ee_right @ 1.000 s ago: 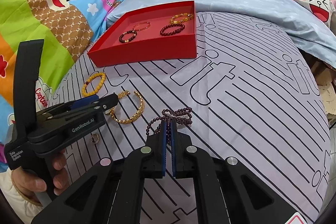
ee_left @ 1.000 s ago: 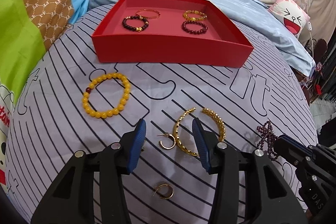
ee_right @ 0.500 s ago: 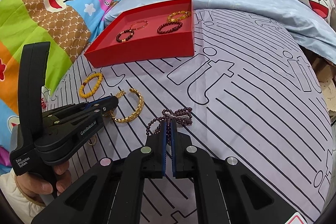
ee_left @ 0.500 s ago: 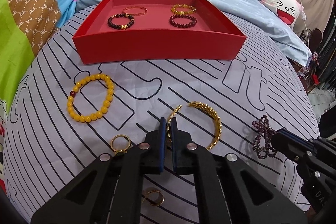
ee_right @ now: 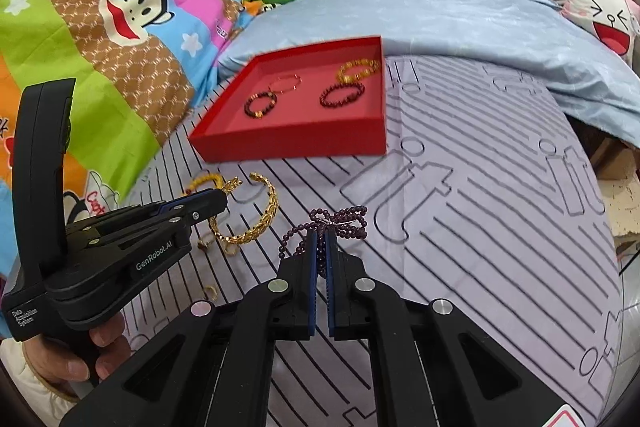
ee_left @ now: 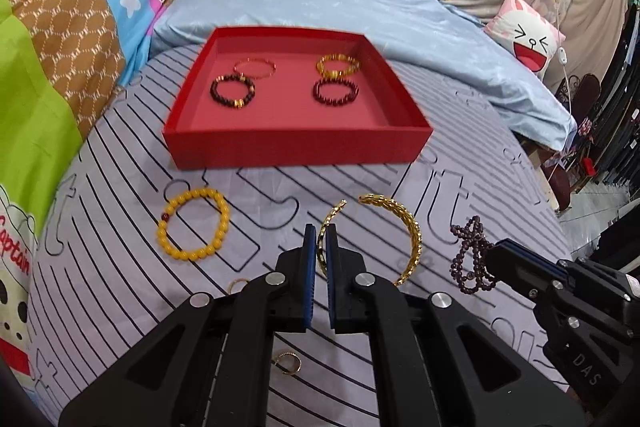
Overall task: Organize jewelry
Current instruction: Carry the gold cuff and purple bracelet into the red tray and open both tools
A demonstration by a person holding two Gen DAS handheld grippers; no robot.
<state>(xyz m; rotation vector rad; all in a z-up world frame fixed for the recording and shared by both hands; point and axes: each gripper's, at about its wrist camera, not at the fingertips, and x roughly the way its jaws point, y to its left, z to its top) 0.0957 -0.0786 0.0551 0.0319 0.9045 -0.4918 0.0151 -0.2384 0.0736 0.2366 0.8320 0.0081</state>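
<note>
Your left tongs (ee_left: pixel 320 247) have just clamped the gold bangle (ee_left: pixel 404 227); your right tongs (ee_right: pixel 320 247) grip the purple beads (ee_right: pixel 340 223). Both seem lifted, ready for the red tray (ee_left: pixel 296 147).

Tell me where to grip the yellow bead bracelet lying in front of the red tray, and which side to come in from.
Come from above and pinch one strand of the yellow bead bracelet, probably its near arc. It lies flat as an open loop on the striped sheet, so one pad can go inside the ring and one outside. Both grippers are already occupied.
</note>
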